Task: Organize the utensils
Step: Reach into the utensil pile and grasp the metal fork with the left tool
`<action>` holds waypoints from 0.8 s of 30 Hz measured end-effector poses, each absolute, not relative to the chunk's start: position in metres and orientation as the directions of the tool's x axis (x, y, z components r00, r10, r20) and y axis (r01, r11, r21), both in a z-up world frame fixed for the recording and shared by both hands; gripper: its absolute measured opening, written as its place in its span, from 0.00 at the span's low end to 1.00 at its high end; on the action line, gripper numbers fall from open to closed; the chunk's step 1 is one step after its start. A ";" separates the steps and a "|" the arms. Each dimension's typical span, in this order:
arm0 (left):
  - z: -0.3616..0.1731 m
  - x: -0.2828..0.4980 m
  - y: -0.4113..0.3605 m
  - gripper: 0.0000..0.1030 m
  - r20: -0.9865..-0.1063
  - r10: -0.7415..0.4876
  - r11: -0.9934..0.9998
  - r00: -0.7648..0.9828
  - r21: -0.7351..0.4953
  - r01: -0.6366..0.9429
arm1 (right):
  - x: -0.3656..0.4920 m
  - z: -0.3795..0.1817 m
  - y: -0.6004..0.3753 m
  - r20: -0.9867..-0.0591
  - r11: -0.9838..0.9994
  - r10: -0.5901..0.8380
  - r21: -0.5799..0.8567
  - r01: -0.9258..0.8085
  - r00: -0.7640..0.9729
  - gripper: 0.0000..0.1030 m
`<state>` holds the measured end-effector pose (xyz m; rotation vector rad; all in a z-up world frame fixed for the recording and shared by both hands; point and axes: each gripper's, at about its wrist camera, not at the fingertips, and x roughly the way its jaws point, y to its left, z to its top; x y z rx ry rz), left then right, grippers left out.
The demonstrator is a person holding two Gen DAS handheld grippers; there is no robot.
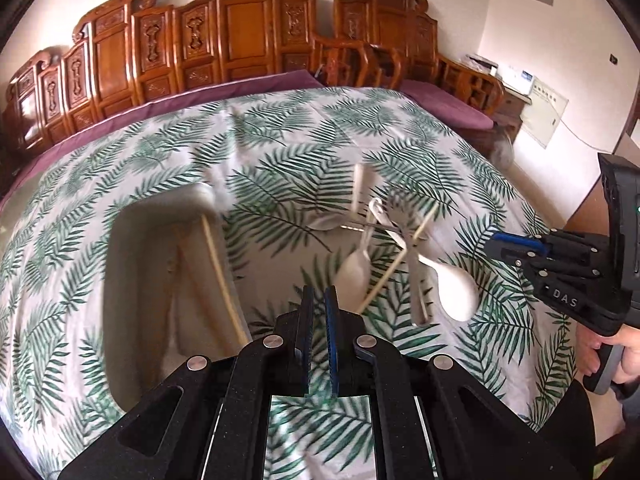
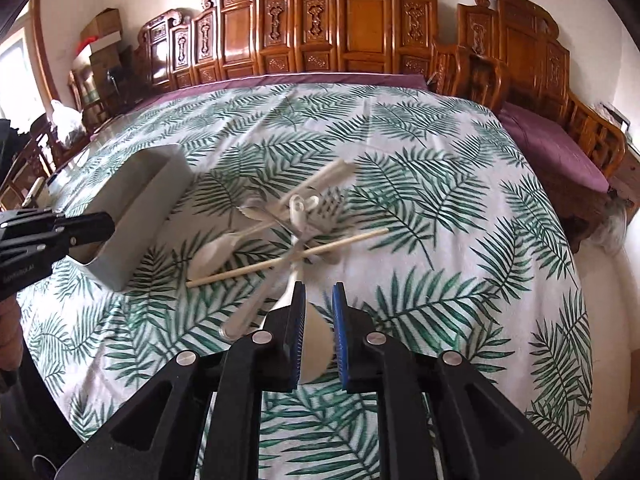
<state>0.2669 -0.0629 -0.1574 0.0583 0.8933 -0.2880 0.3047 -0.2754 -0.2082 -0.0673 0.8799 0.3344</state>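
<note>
A loose heap of utensils lies on the leaf-print cloth: a large white spoon (image 1: 456,292) (image 2: 316,344), a smaller white spoon (image 1: 354,270) (image 2: 216,250), a fork (image 2: 330,206) and a wooden chopstick (image 1: 400,260) (image 2: 288,258) crossing them. A white organizer tray (image 1: 168,208) (image 2: 148,208) stands left of the heap with another chopstick (image 1: 224,280) inside. My left gripper (image 1: 319,294) (image 2: 110,224) is shut and holds nothing, between tray and heap. My right gripper (image 2: 319,290) (image 1: 494,242) hovers above the large spoon's bowl, jaws slightly apart, pads not pressing on it.
The table's cloth (image 2: 440,208) falls away at the right and near edges. A carved wooden bench (image 2: 360,28) with purple cushions runs behind the table. Boxes and bags (image 2: 100,40) stand at the far left. A hand (image 1: 624,356) grips the right tool's handle.
</note>
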 end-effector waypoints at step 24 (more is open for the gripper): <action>-0.210 0.312 -0.160 0.18 -0.834 -0.286 0.924 0.471 -0.109 0.367 | 0.316 -0.223 -0.306 -0.779 0.954 0.260 0.117 -0.276 0.570 0.15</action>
